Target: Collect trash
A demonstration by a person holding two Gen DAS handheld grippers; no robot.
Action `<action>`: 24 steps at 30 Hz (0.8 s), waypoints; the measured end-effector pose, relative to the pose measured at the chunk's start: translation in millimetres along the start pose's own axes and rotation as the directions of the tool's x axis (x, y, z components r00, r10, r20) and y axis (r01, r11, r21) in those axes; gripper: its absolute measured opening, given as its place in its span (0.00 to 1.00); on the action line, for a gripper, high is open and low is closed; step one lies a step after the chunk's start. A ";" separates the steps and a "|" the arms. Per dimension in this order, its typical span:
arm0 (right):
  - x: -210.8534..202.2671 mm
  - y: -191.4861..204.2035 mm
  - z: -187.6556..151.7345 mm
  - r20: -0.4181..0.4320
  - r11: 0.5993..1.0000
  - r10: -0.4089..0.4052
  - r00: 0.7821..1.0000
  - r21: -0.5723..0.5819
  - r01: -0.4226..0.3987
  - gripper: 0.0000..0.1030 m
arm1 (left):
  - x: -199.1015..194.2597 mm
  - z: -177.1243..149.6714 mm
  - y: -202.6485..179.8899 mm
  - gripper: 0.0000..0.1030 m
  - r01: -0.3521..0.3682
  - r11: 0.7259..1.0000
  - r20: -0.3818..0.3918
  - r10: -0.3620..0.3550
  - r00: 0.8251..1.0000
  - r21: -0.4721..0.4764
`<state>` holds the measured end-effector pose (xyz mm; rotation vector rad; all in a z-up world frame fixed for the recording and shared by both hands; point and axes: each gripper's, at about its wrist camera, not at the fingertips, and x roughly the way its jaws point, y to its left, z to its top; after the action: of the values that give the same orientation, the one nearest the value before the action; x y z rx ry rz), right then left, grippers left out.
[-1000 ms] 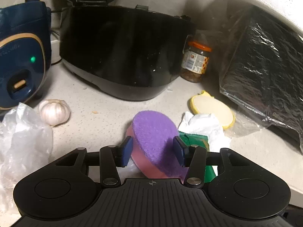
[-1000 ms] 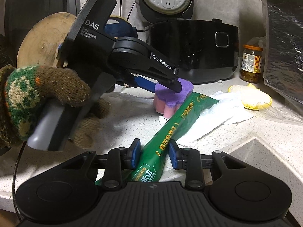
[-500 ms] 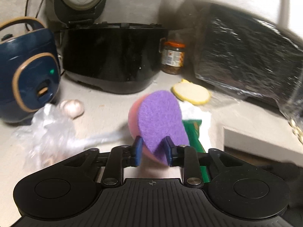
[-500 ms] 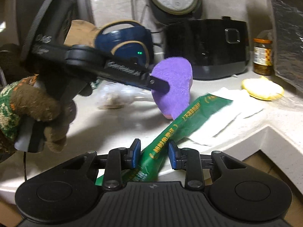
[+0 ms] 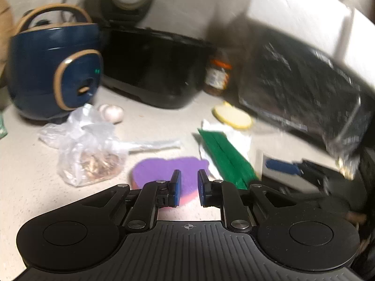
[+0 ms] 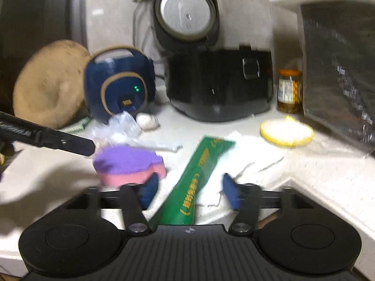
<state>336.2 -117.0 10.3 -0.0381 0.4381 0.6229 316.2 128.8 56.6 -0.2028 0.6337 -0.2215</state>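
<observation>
Speckled white countertop [image 6: 311, 164] ran below a blue rice cooker [image 6: 119, 89], a black cooker [image 6: 220, 84], a jar [image 6: 290, 91], a garlic bulb [image 6: 147, 120] and a yellow sponge [image 6: 287, 132]. On it the purple-topped pink sponge [image 6: 129, 166] lay flat beside a clear plastic bag [image 5: 86, 149], with the left gripper [image 5: 189, 187] above its near edge, pads slightly parted and holding nothing. The right gripper [image 6: 191, 190] stood wide apart astride the green wrapper [image 6: 199, 178], which lay on white paper [image 6: 255, 154] between the pads without touching either.
</observation>
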 end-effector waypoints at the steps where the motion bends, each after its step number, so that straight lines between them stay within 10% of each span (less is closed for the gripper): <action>1: -4.1 4.2 0.8 0.008 0.999 0.020 1.000 -0.029 -0.019 0.72 | -0.7 1.9 4.3 0.19 -0.016 1.000 0.014 0.016 1.000 -0.027; 10: -14.5 30.1 5.6 -0.010 0.990 0.113 0.994 -0.087 -0.113 0.72 | 50.6 19.5 44.9 0.19 -0.101 0.987 0.009 0.102 0.995 -0.124; 18: -22.0 29.1 -3.6 -0.030 0.994 0.050 0.998 -0.097 -0.053 0.72 | 47.3 3.2 24.3 0.21 0.070 0.994 -0.093 -0.078 0.993 -0.084; 24: -13.4 6.7 -6.4 -0.055 0.999 -0.034 0.998 -0.013 0.033 0.73 | 6.9 -11.5 -26.8 0.26 0.063 0.965 -0.046 -0.053 0.998 0.256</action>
<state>320.2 -120.0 10.6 -0.0739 0.4859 0.5924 310.8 99.9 50.4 0.0333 0.6316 -0.3618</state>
